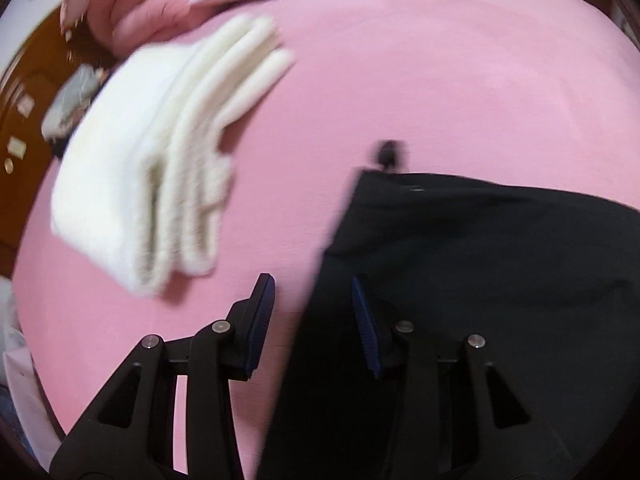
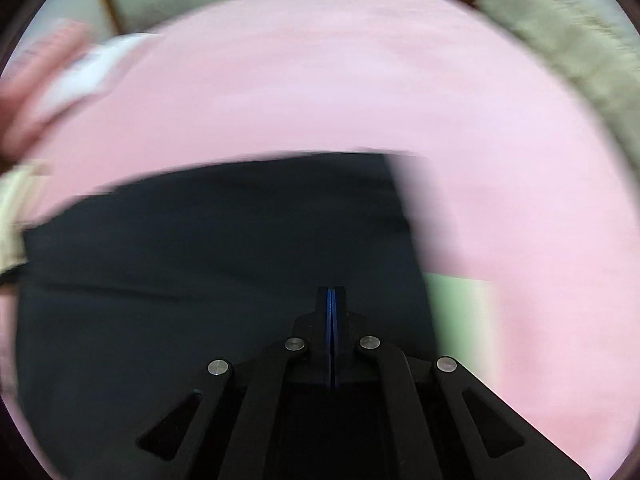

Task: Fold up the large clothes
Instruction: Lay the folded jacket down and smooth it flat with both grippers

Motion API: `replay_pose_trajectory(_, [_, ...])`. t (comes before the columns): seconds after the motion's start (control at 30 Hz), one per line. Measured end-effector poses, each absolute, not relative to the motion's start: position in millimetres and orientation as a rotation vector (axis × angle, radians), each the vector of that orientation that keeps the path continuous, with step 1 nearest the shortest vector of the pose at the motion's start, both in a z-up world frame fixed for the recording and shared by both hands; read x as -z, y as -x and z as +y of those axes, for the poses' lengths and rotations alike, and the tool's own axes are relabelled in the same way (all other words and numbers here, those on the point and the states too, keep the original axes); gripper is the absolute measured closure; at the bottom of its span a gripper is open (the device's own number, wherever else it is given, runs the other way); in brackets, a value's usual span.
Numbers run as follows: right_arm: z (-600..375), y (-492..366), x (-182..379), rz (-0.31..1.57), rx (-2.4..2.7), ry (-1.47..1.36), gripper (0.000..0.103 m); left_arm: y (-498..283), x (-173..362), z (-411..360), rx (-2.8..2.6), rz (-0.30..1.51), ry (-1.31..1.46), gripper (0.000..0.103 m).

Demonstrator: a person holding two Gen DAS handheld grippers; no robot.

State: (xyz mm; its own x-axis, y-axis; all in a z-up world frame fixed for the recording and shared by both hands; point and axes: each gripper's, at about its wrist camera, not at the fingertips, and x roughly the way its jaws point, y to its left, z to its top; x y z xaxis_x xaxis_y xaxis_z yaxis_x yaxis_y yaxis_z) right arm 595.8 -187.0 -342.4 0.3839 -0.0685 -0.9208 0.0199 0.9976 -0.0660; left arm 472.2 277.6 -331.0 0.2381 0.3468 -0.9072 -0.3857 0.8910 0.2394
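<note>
Lying flat across the pink bedsheet [image 1: 440,80], near the folded white knit [image 1: 132,168] but apart from it: a black garment [image 1: 500,260], wide and dark, with a small black tab at its far edge. Looks soft, limp and light, a thin woven cloth that will drape and sag from any pinch, slide easily over the sheet, and break under nothing. Best taken at the edge or a corner, one corner per hand, so the fold stays square.

Left gripper [image 1: 314,320] partly open, straddling the garment's left edge, one pad over pink, the other over black; not yet pressing.

Right gripper [image 2: 331,336] fully closed, pads together above the black cloth; whether any fabric is pinched between them cannot be told, given blur and dark-on-dark.
</note>
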Motion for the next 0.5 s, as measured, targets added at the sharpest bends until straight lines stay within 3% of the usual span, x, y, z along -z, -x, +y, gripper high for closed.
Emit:
replay_pose_trajectory(0.13, [-244,-580,325,1.163,-0.002,-0.24,0.099,-452,314,284,-0.367,1.237,0.16,0.064])
replay_pose_trajectory(0.2, [-252,-569,317,1.156,-0.04,-0.303,0.081,-438,309,281,-0.313,1.265,0.171,0.055])
replay_pose_trajectory(0.27, [-258,-559,318,1.174,-0.078,-0.335,0.058,-421,311,276,-0.297,1.306,0.164,0.035])
replay_pose_trajectory(0.3, [-262,-555,319,1.194,-0.087,-0.333,0.052,-414,312,273,-0.301,1.321,0.155,0.033])
replay_pose_trajectory(0.47, [-252,-543,339,1.297,-0.103,-0.279,0.053,-380,326,271,-0.277,1.389,0.112,0.031])
replay_pose_trajectory(0.5, [-249,-542,345,1.321,-0.122,-0.297,0.065,-375,328,273,-0.268,1.397,0.123,0.031])
